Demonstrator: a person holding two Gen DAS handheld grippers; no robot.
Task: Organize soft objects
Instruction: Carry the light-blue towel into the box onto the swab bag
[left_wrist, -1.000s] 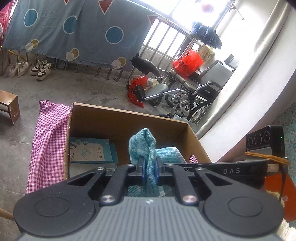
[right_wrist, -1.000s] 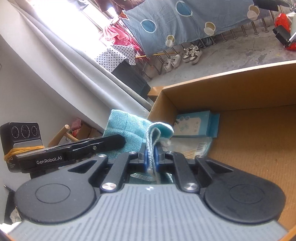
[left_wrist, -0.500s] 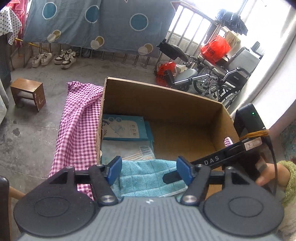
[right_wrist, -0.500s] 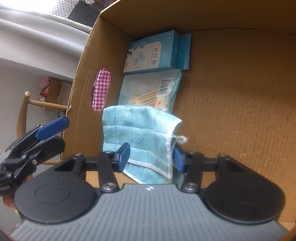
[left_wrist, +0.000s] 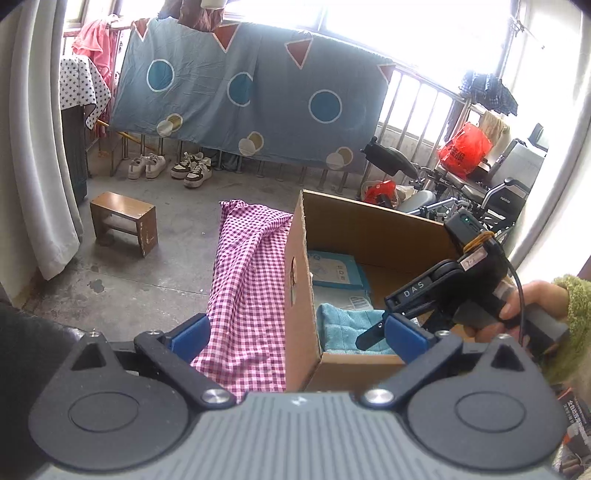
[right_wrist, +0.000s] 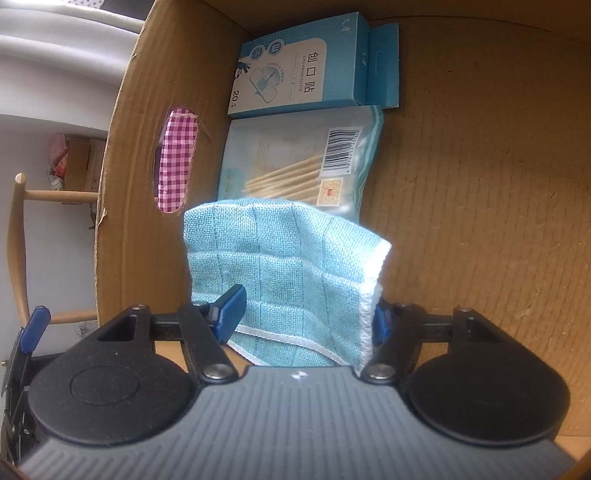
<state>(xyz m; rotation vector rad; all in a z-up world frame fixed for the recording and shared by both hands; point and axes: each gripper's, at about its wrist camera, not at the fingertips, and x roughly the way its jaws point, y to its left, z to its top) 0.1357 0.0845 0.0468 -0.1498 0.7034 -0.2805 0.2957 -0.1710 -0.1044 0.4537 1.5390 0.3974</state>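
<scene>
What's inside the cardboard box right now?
A blue plaster box, a cotton swab pack and the folded blue cloth. The cloth covers the swab pack's near end and the floor beneath.

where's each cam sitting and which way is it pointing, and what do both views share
Left wrist: on the left gripper, jaws wide, facing across the floor over the checked cloth toward the cardboard box; the person's right hand shows.
Right wrist: on the right gripper, jaws open, angled down into the box at the blue cloth; no hand shows.
Shared: box, blue cloth, blue carton, checked cloth through the handle hole.
</scene>
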